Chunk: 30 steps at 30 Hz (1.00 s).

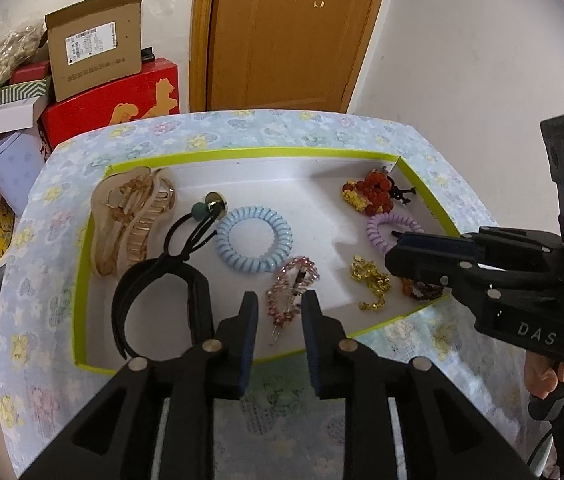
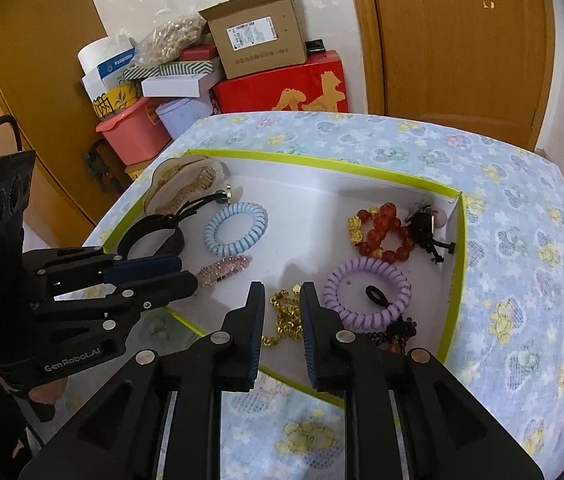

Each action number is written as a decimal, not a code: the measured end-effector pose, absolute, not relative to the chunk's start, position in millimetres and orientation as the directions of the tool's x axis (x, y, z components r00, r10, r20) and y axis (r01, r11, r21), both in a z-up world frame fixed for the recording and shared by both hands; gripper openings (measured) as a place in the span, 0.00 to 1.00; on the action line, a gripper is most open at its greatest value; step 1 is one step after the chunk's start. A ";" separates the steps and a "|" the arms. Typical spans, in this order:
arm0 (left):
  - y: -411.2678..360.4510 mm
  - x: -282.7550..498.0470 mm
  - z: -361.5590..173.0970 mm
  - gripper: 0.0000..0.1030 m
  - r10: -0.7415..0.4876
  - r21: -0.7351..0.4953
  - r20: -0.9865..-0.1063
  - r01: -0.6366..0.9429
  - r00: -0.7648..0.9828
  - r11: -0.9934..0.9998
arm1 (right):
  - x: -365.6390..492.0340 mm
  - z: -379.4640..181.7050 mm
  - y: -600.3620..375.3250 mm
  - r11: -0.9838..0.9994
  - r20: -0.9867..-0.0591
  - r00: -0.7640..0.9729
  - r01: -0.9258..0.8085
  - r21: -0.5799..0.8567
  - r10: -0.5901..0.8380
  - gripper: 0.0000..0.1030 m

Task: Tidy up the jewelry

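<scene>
1. Floral tablecloth (image 2: 522,264), green-rimmed tray (image 2: 456,264) holding the jewelry.
2. Left gripper (image 1: 278,306) parted narrowly, empty, over the pink hair clip (image 1: 294,292).
3. Right gripper (image 2: 282,300) likewise astride the gold chain (image 2: 284,312), nearer the tray's front rim.
4. Risk: slack chain slipping from the fingers.

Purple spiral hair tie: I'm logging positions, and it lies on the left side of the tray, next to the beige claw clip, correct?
No. The purple spiral hair tie lies on the right side of the green-rimmed white tray, near the red bead bracelet. The right wrist view shows it; beside the beige claw clip is the blue one.
</scene>
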State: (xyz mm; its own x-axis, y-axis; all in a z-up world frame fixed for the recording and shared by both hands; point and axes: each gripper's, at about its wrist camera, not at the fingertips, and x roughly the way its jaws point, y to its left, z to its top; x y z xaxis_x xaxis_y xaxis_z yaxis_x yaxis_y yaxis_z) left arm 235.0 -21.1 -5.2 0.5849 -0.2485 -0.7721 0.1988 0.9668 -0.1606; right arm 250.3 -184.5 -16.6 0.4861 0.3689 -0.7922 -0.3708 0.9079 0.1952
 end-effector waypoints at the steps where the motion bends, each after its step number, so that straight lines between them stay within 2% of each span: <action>1: -21.3 233.1 -4.1 0.23 -0.246 -0.158 -0.770 0.198 0.588 0.967 | 248.4 -15.2 -185.2 0.910 -0.791 0.490 -0.367 0.193 0.366 0.18; 5: -21.1 218.0 4.2 0.23 -0.237 -0.147 -0.758 0.194 0.607 0.970 | 235.0 -4.6 -189.6 0.916 -0.780 0.513 -0.353 0.190 0.359 0.18; 10: -21.1 188.5 15.9 0.23 -0.233 -0.149 -0.738 0.184 0.633 0.972 | 203.9 12.5 -193.9 0.931 -0.762 0.558 -0.327 0.161 0.328 0.24; 18: -16.5 134.0 34.8 0.23 -0.206 -0.134 -0.707 0.158 0.677 0.978 | 147.6 32.2 -197.9 0.942 -0.742 0.602 -0.311 0.123 0.296 0.27; 24: -10.4 98.0 41.5 0.24 -0.177 -0.131 -0.694 0.119 0.698 0.984 | 107.1 34.7 -199.6 0.951 -0.737 0.619 -0.289 0.107 0.271 0.37; 30: -6.6 71.2 36.8 0.24 -0.133 -0.122 -0.699 0.067 0.703 0.990 | 80.1 36.1 -198.6 0.959 -0.734 0.633 -0.269 0.089 0.246 0.37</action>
State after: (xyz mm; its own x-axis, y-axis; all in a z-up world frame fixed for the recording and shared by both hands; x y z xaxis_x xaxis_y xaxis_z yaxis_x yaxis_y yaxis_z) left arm 71.2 -6.6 36.8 0.7029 -0.1334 -0.6986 0.0667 0.9903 -0.1220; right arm 80.1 -198.6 36.1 0.6331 0.2461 -0.7339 -0.2693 0.9589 0.0892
